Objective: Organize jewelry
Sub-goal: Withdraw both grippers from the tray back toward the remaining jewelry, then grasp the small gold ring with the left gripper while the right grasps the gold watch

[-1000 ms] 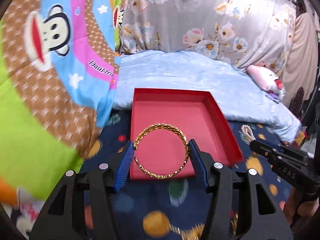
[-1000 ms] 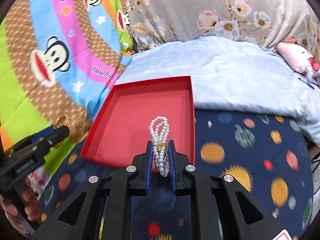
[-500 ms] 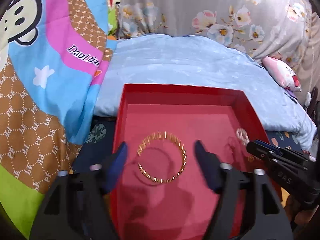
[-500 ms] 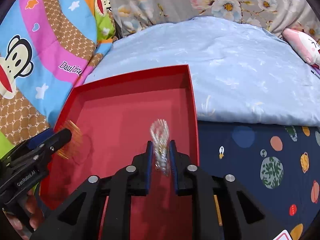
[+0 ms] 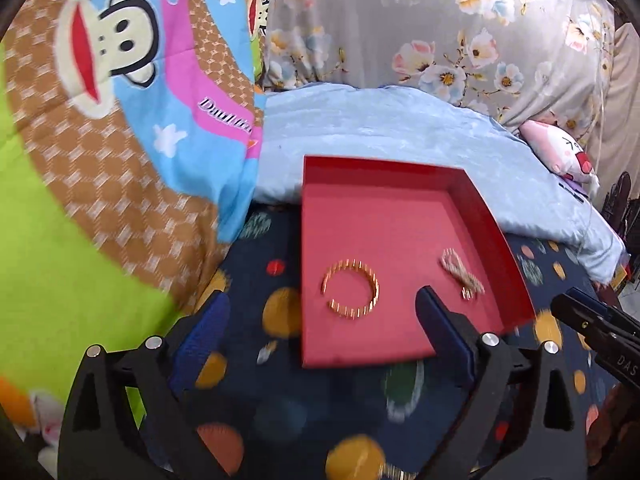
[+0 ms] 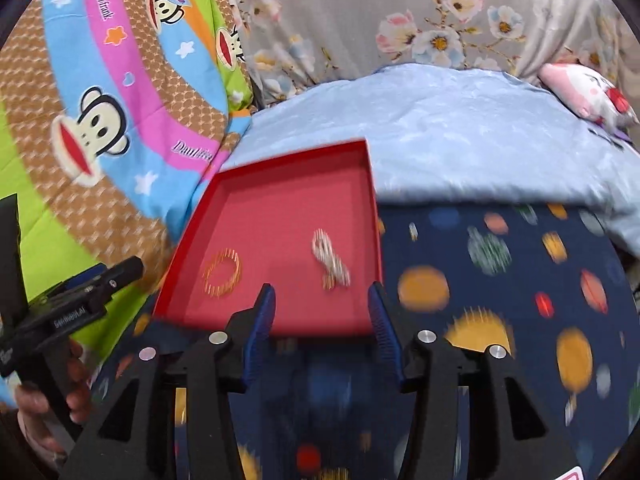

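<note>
A shallow red tray (image 5: 492, 224) (image 6: 372, 184) lies on the dark planet-print bedding. A gold bangle (image 5: 351, 289) (image 6: 222, 273) rests flat on its floor at the left, and a looped pearl bracelet (image 5: 462, 274) (image 6: 330, 258) lies at the right. My left gripper (image 5: 320, 336) hovers near the tray's front edge, jaws wide and still opening, nothing between them. My right gripper (image 6: 322, 322) sits over the tray's front right corner, jaws opening, and the pearls lie on the tray floor beyond the tips, untouched.
A light blue blanket (image 5: 400, 128) is bunched behind the tray. A monkey-print quilt (image 5: 100, 120) rises on the left, floral fabric (image 6: 400, 20) at the back, a pink plush toy (image 6: 588, 92) at the right. A hand (image 6: 48, 396) holds the left tool.
Both grippers let go of their jewelry: the bangle and the pearls now lie on the tray floor. Both jaws opened wider and both grippers pulled back toward the tray's front edge.
</note>
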The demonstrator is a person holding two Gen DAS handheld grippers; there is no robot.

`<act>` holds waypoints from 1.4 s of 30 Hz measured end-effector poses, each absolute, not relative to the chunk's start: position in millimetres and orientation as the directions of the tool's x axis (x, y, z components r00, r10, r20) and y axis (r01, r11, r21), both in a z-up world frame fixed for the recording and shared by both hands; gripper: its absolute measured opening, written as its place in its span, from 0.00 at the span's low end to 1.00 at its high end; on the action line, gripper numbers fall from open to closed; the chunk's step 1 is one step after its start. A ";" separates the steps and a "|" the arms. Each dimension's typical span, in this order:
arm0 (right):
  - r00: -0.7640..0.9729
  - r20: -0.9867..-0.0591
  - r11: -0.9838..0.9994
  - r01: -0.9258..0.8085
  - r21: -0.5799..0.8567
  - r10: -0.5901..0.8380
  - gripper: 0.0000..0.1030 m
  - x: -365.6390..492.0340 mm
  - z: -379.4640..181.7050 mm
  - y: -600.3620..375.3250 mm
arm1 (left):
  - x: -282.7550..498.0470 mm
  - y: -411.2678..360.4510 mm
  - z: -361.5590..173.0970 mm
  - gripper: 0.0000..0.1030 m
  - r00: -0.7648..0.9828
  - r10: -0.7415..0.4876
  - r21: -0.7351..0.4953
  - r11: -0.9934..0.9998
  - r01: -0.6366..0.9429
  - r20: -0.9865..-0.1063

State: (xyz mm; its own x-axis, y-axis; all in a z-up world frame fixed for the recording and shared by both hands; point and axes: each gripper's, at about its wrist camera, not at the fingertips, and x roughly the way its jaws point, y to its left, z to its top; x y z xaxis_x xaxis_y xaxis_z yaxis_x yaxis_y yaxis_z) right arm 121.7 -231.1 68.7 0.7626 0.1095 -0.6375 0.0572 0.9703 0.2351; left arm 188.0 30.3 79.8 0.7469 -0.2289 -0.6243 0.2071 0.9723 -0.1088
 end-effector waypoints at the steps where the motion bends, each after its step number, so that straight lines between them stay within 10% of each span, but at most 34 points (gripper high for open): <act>1: 0.757 -0.645 0.966 0.073 0.249 0.109 0.47 100.9 63.8 -231.3 | 174.8 35.9 77.2 0.89 0.741 -0.232 -0.120 0.972 0.203 -0.631; 20: 0.670 -0.735 0.964 0.113 0.242 0.105 0.50 -41.4 -2.0 -200.8 | 51.5 37.4 5.4 0.88 0.647 -0.250 -0.134 0.965 0.224 -0.720; 42: 0.660 -0.748 0.973 0.118 0.198 0.072 0.59 -35.7 -5.6 -194.2 | 61.3 43.7 -8.5 0.18 0.595 -0.310 -0.215 0.950 0.227 -0.741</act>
State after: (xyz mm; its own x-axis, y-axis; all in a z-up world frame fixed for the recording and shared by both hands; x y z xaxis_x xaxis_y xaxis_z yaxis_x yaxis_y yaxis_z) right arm -35.7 -194.2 -5.6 0.6598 0.0720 -0.7480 0.1185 0.9730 0.1981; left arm 61.3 43.7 -8.5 0.5955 -0.3100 -0.7411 0.2272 0.9499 -0.2148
